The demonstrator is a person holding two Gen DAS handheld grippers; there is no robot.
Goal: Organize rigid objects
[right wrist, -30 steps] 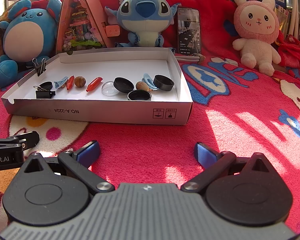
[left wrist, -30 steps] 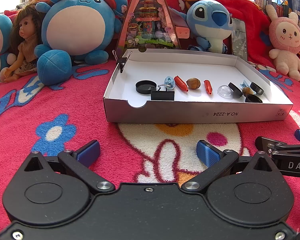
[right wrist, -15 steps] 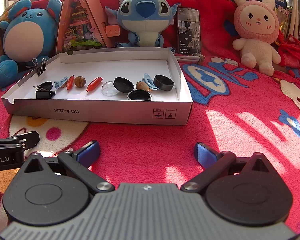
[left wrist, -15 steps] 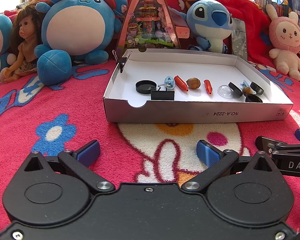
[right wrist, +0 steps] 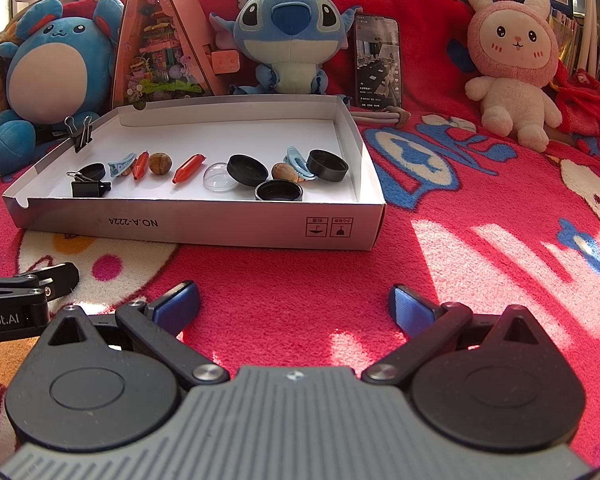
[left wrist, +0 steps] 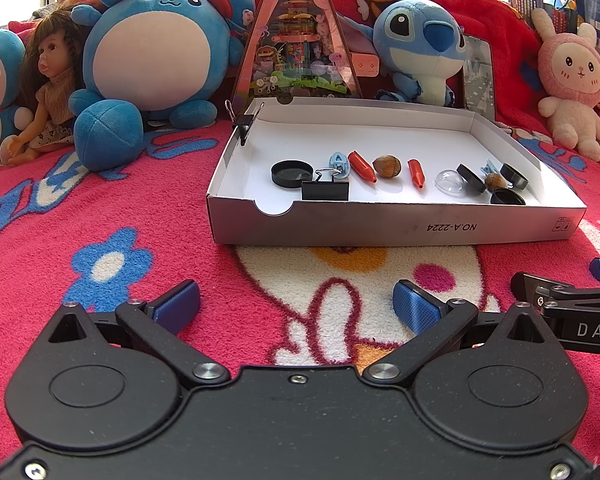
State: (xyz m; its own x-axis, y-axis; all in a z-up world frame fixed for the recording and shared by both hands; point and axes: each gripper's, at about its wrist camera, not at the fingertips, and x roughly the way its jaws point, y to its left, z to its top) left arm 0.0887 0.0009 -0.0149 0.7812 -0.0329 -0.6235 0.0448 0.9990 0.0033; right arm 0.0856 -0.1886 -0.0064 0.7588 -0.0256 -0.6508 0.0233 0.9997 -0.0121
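Small rigid items, among them a binder clip (left wrist: pixel 325 191), nuts and black caps (right wrist: pixel 247 169), lie along the near wall inside the white box (left wrist: pixel 380 228) on the red blanket (right wrist: pixel 460 248). Left gripper (left wrist: pixel 296 306) and right gripper (right wrist: pixel 294 304) hover before it, jaws wide apart, empty.

Small items in row inside box (left wrist: pixel 380 224) on blanket (left wrist: pixel 100 208), plush toys (right wrist: pixel 292 36) behind, phone (right wrist: pixel 378 64) behind-right.

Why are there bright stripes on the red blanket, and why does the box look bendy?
Right wrist view: sunlight falls in bright bars on the blanket, with shade between them. Left wrist view: only a small sunny patch shows by the white box, at its right end. Both views: the fisheye lens curves straight edges, more toward the picture's rim. The box contents look sharp, not blurred.
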